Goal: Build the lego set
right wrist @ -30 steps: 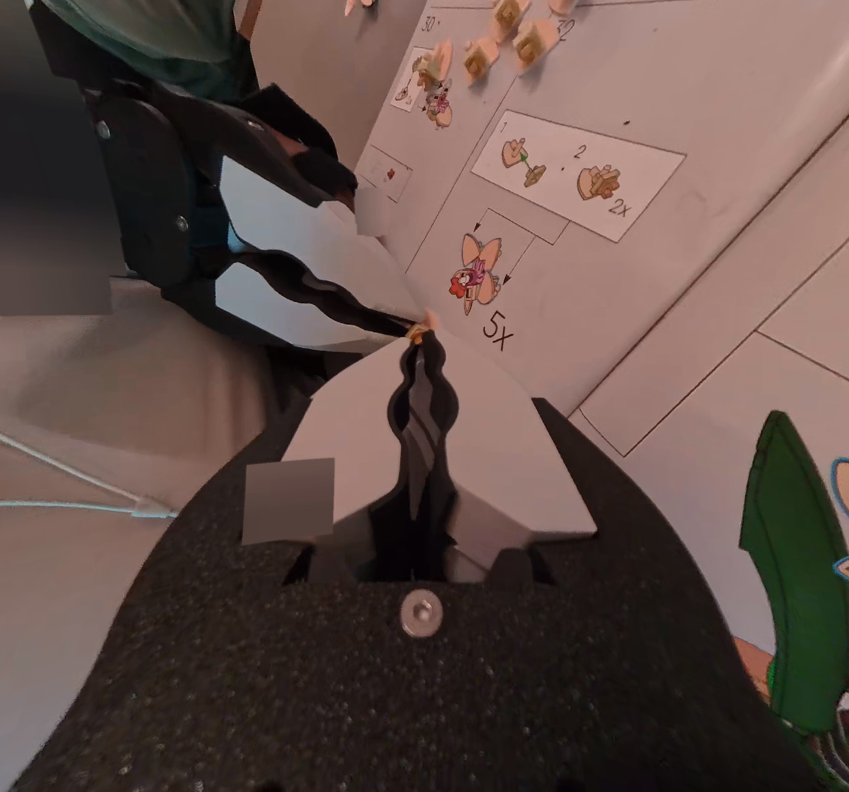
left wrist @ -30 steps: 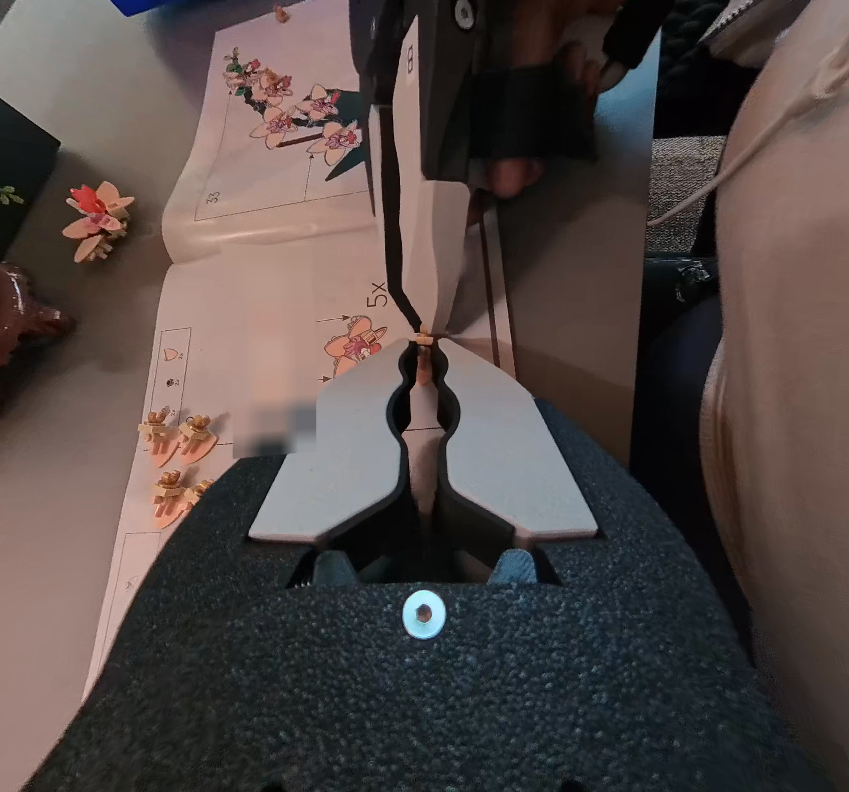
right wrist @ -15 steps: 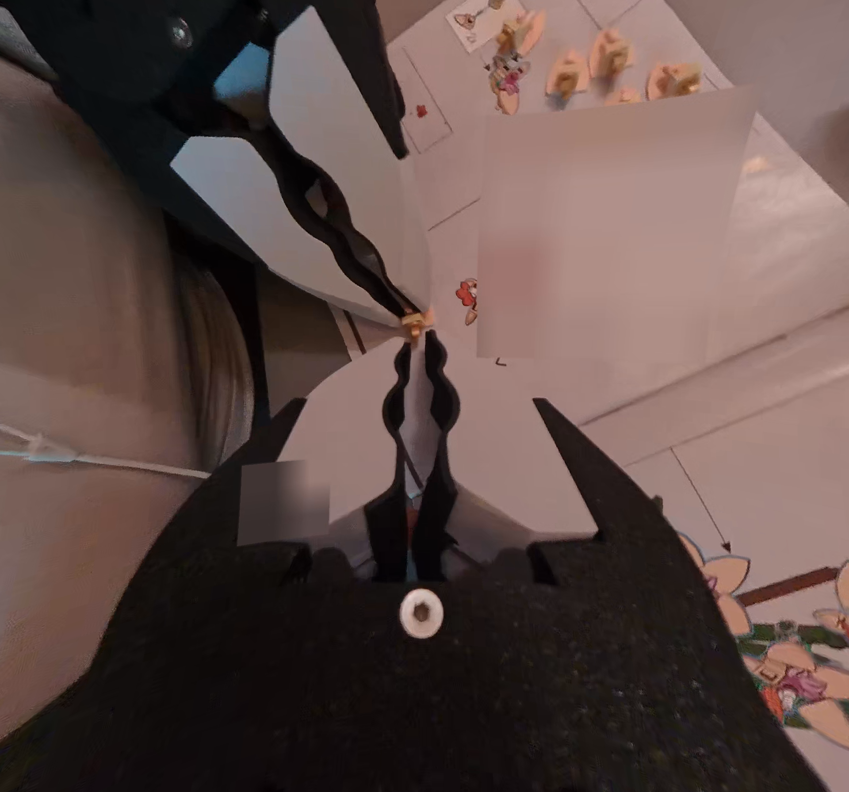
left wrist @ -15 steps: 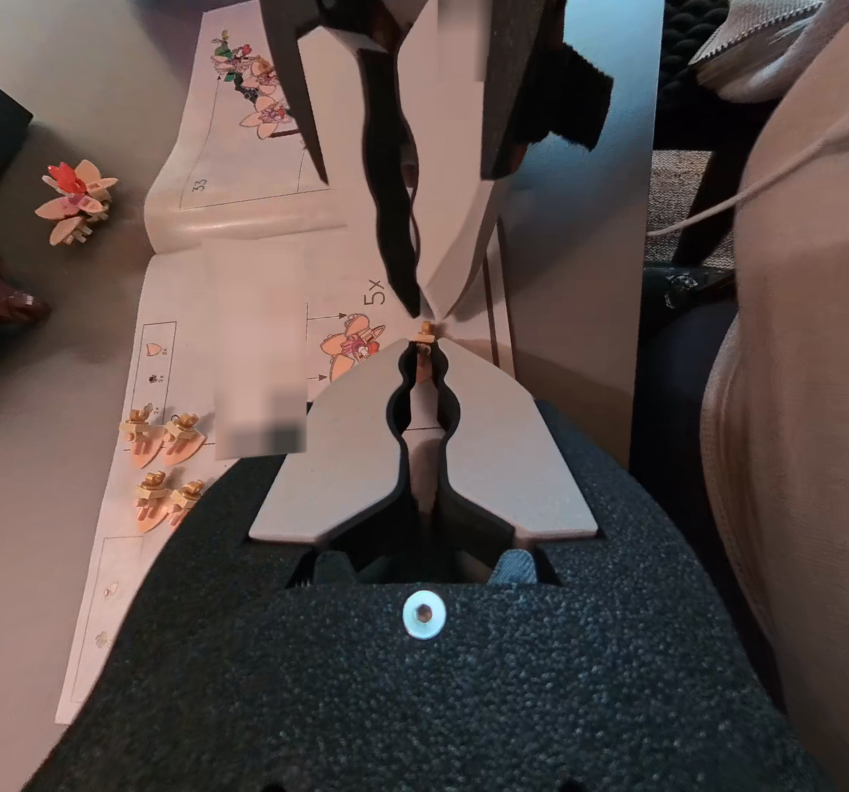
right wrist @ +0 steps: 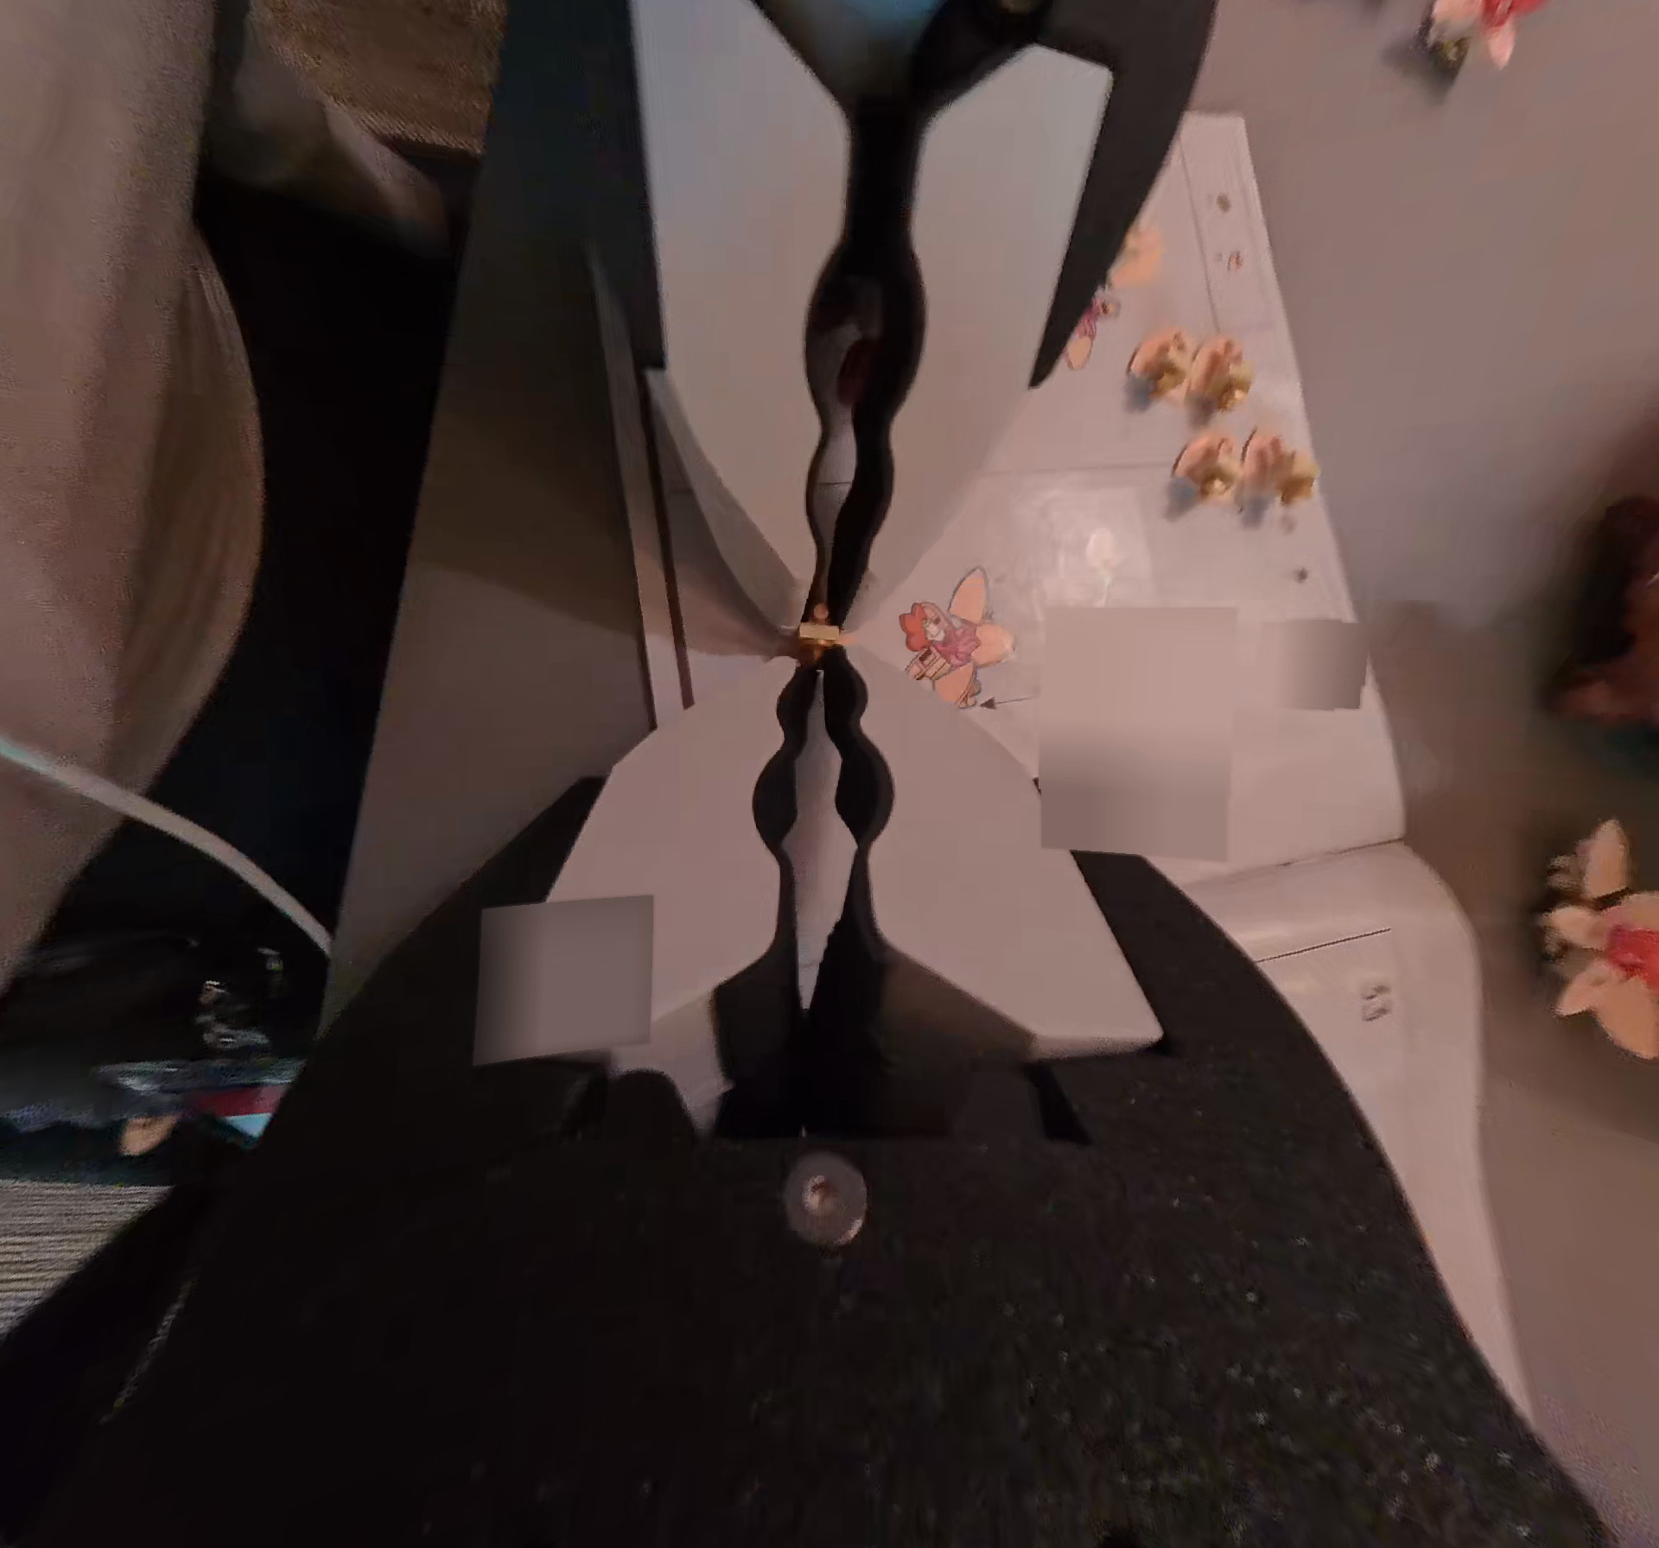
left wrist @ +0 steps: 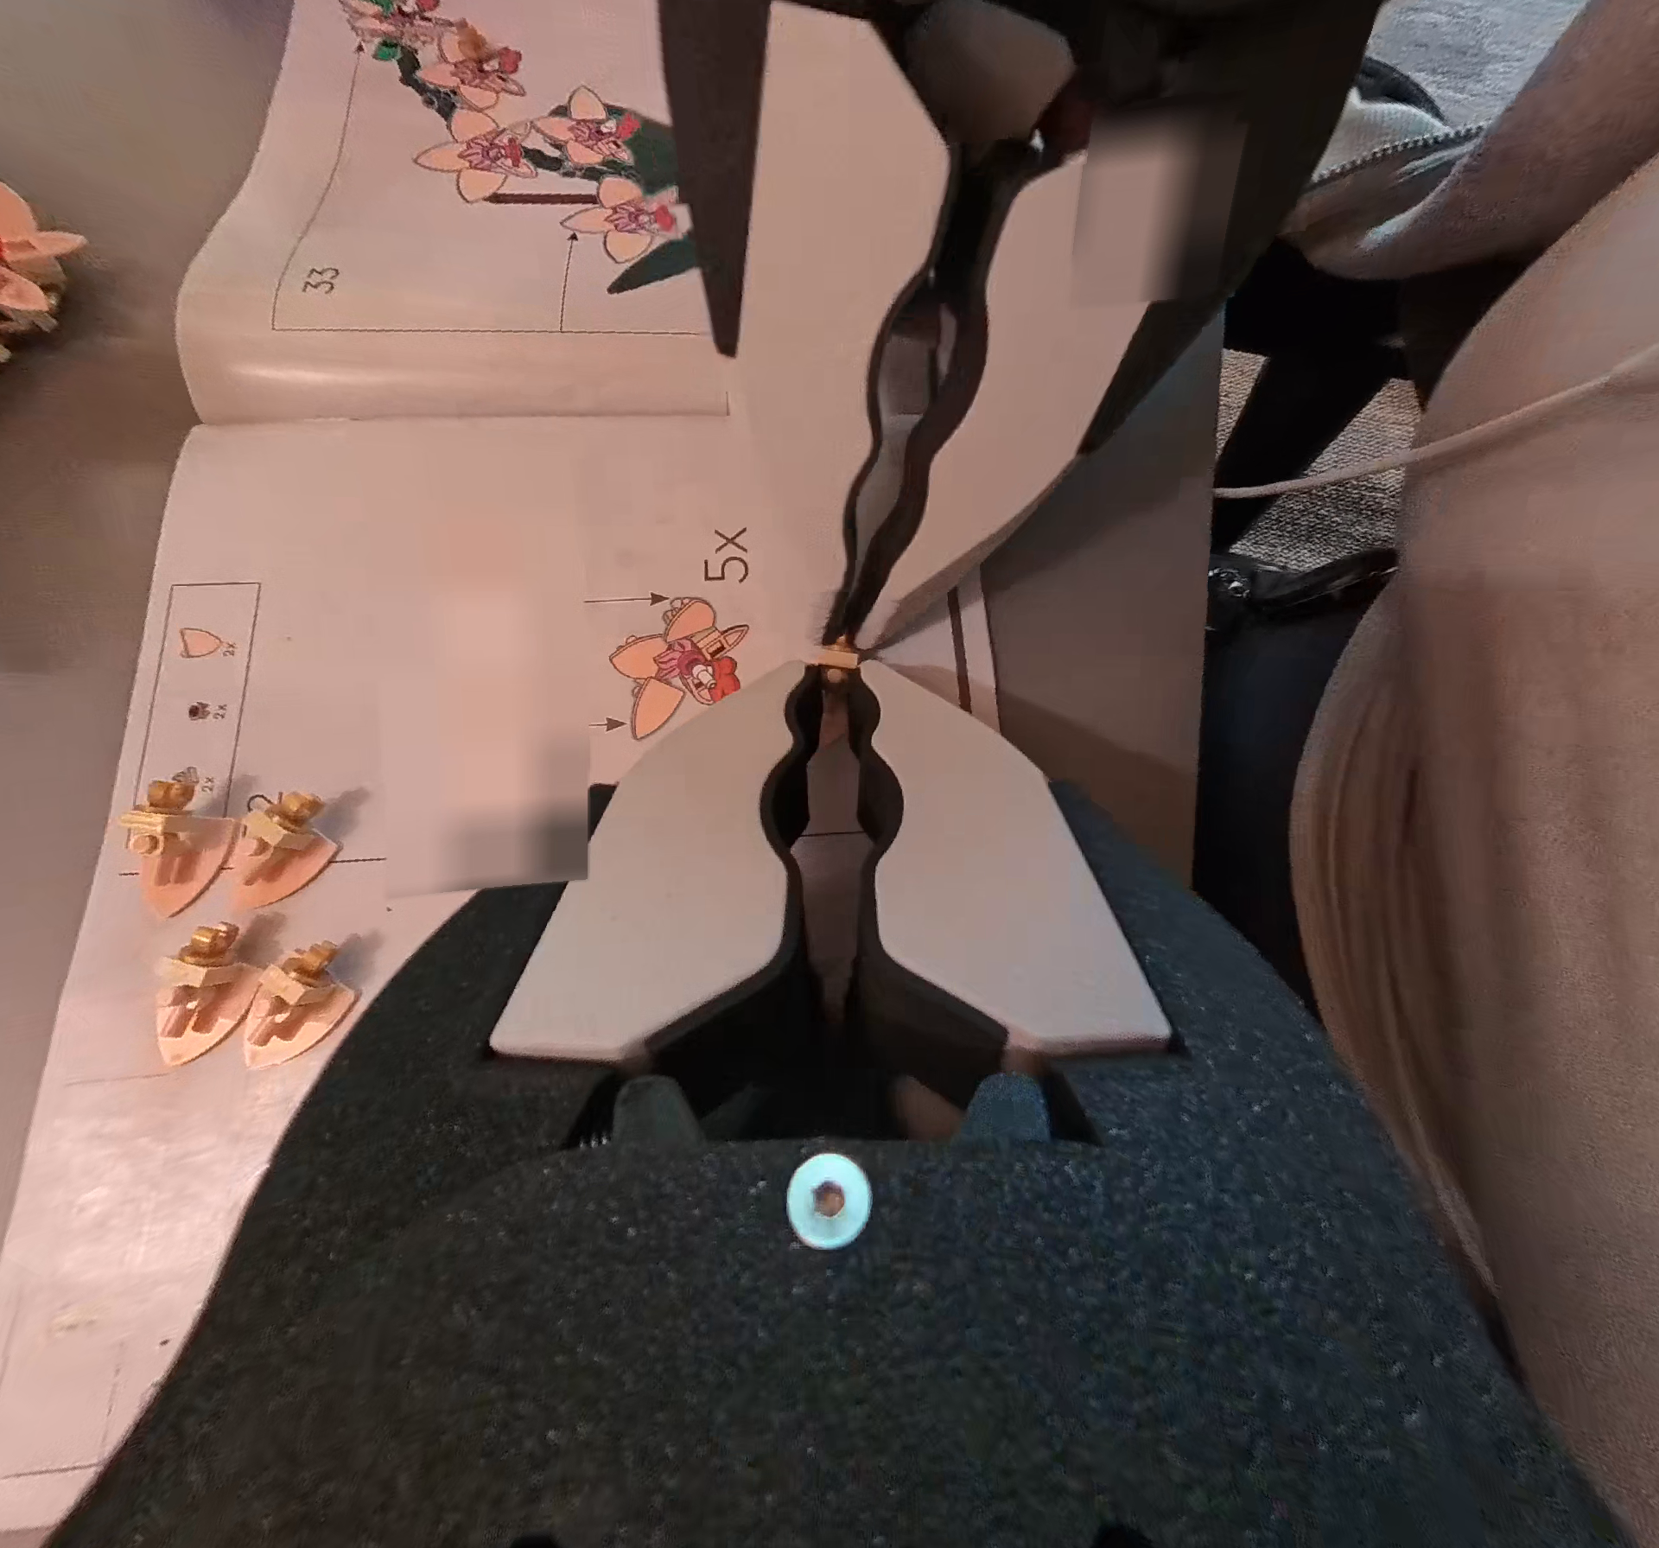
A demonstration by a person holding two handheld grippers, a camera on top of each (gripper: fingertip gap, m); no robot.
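My left gripper (left wrist: 835, 672) is shut on a small peach petal piece with a gold clip (left wrist: 839, 654) at its tip, held above the open instruction booklet (left wrist: 431, 499). My right gripper (right wrist: 815, 672) is shut and points head-on at the left one. Its tips touch the gold clip (right wrist: 817, 632) from the other side. I cannot tell whether it grips the clip. In the left wrist view the right gripper (left wrist: 848, 627) comes down from the top. In the right wrist view the left gripper (right wrist: 830, 602) comes down from the top. Several built petal pieces (left wrist: 238, 930) lie on the booklet's left margin.
The petal pieces (right wrist: 1221, 418) and booklet (right wrist: 1302, 786) also show in the blurred right wrist view. Finished flowers lie on the table (left wrist: 27, 266) (right wrist: 1607, 957). A brown piece (right wrist: 1616, 607) sits at the right. The table edge (left wrist: 1203, 607) and a person's beige clothing (left wrist: 1481, 876) are close.
The right gripper swung round from the side to face the left one and closed the small gap, so its tips touch the clip again. The left gripper kept its hold.
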